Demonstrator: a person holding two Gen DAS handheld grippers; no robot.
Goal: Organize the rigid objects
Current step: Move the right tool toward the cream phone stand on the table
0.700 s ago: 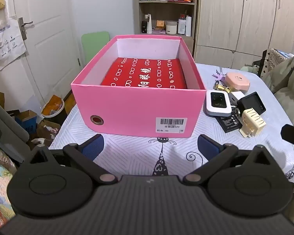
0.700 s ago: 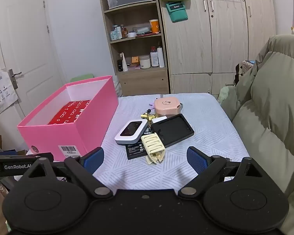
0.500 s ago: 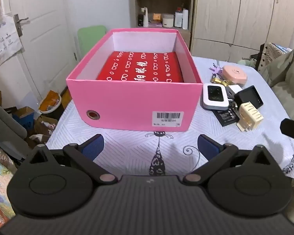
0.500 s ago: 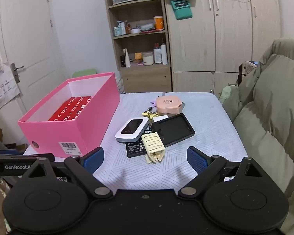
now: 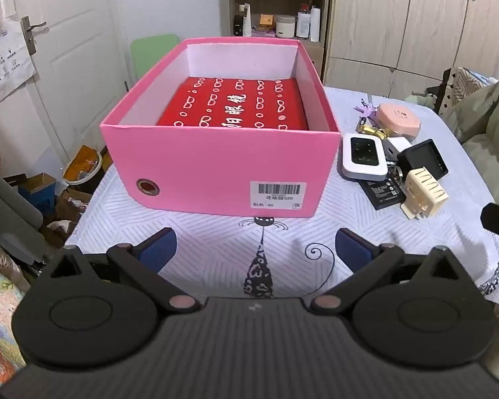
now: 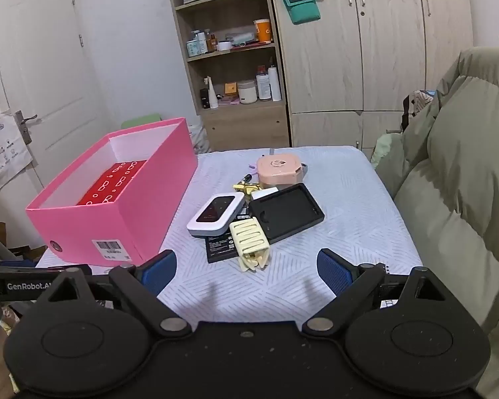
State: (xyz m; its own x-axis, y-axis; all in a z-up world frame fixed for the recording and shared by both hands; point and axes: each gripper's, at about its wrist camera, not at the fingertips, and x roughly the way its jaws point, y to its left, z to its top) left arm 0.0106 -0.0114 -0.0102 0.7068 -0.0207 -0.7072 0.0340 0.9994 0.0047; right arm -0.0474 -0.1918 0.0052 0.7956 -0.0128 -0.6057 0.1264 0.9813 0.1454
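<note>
A pink box (image 5: 223, 166) (image 6: 116, 219) stands open on the table with a red patterned box (image 5: 236, 106) inside. To its right lies a pile: a white router (image 5: 364, 156) (image 6: 216, 214), a black case (image 5: 422, 159) (image 6: 287, 211), a cream hair claw (image 5: 424, 193) (image 6: 251, 242), a black battery (image 5: 381, 193) (image 6: 219, 249), a pink round case (image 5: 397, 121) (image 6: 279, 169) and small keys. My left gripper (image 5: 254, 249) is open and empty in front of the pink box. My right gripper (image 6: 248, 267) is open and empty just short of the hair claw.
The table has a white striped cloth (image 5: 216, 252) with a cat print. An olive padded coat (image 6: 459, 199) lies along the right side. A shelf unit (image 6: 233, 66), wardrobe and door stand behind. Boxes and clutter (image 5: 43, 193) lie on the floor at left.
Both grippers have risen and tilted a little, so the pink box and pile sit lower in view. Both stay open. No object has moved.
</note>
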